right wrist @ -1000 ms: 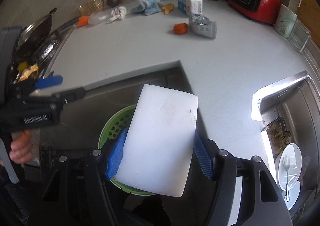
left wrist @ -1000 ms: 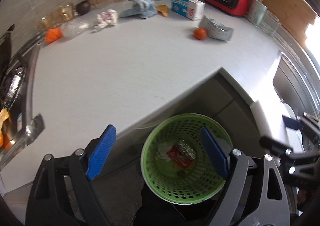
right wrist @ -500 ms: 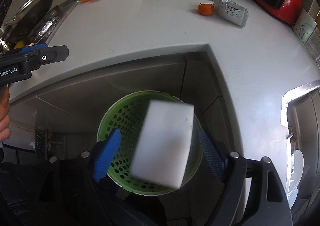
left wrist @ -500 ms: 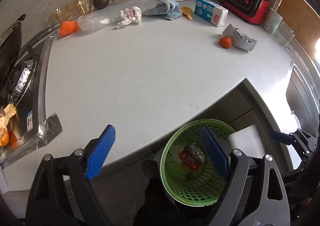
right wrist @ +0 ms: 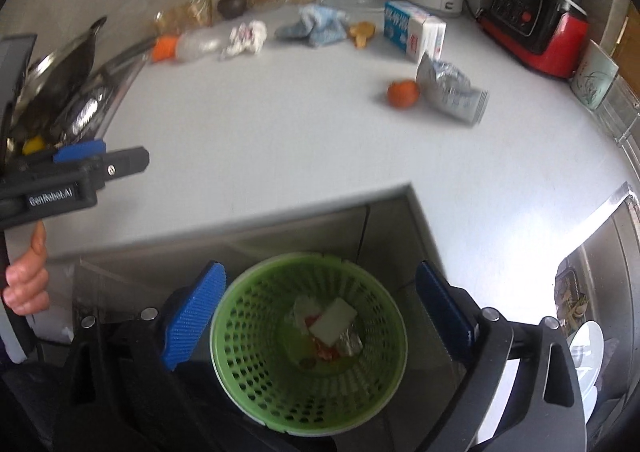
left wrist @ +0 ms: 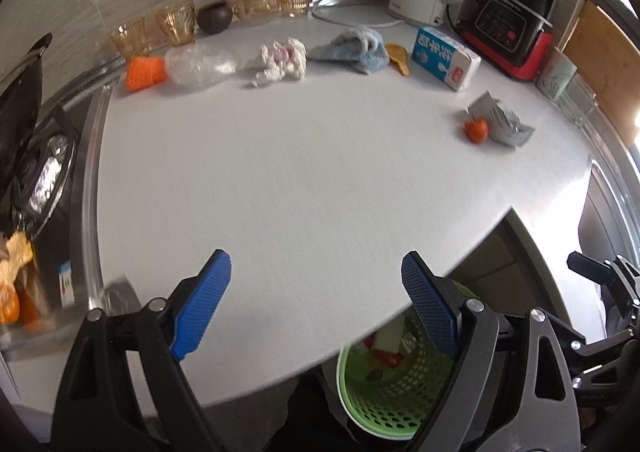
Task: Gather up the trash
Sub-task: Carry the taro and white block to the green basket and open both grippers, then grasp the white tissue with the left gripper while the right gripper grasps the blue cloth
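The round green perforated plastic basket [right wrist: 308,344] sits on the floor in the inner corner of the white L-shaped bench [left wrist: 304,180], below its near edge, so I can drop scraps straight down. Inside lie a white rectangular block [right wrist: 334,321], a crumpled foil wad [right wrist: 350,344] and red wrapper bits. My right hand-held gripper [right wrist: 316,318] hangs directly above the basket, jaws wide and holding nothing. My left hand-held gripper [left wrist: 316,308] is also spread wide and empty, aimed over the bench from its near edge. The remaining litter lies on the far side: a crumpled white tissue [left wrist: 282,60], a clear crushed plastic bottle with an orange net sleeve [left wrist: 192,66], a silver foil pouch [left wrist: 502,124] touching a small orange fruit [left wrist: 476,130], and a blue-and-white carton [left wrist: 446,58]. I judge the tissue the easiest next reach for the left side.
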Tool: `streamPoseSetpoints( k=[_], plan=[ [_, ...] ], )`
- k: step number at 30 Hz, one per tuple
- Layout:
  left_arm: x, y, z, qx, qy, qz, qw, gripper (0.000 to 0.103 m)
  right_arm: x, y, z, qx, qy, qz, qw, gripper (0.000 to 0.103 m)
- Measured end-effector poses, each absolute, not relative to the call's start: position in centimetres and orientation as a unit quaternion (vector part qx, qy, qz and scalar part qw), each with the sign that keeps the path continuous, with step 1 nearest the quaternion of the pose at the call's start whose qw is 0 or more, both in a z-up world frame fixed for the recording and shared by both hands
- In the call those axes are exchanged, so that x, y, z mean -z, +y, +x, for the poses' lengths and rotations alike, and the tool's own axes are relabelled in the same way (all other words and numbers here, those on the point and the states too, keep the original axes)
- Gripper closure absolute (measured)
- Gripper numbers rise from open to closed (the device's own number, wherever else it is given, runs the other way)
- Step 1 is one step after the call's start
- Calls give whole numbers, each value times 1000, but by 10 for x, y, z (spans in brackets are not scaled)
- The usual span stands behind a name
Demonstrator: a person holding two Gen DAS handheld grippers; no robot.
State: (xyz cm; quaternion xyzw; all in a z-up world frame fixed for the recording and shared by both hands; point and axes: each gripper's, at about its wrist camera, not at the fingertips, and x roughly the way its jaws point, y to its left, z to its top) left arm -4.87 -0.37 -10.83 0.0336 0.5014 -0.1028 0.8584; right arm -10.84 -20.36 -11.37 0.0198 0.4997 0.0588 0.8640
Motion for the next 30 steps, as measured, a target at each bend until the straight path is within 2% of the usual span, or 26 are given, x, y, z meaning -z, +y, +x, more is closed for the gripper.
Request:
streamPoseSetpoints(
  k=[13,21,30],
  plan=[
    [107,2,73,115,464,31,878,20,91,-195,-41,-9,476,49,878,8],
    [132,0,158,109,468,19,877,20,92,-188,4,8,474,59,879,8],
    [159,-15,206,109,483,31,868,20,89,-177,38,13,470,48,881,8]
  ],
)
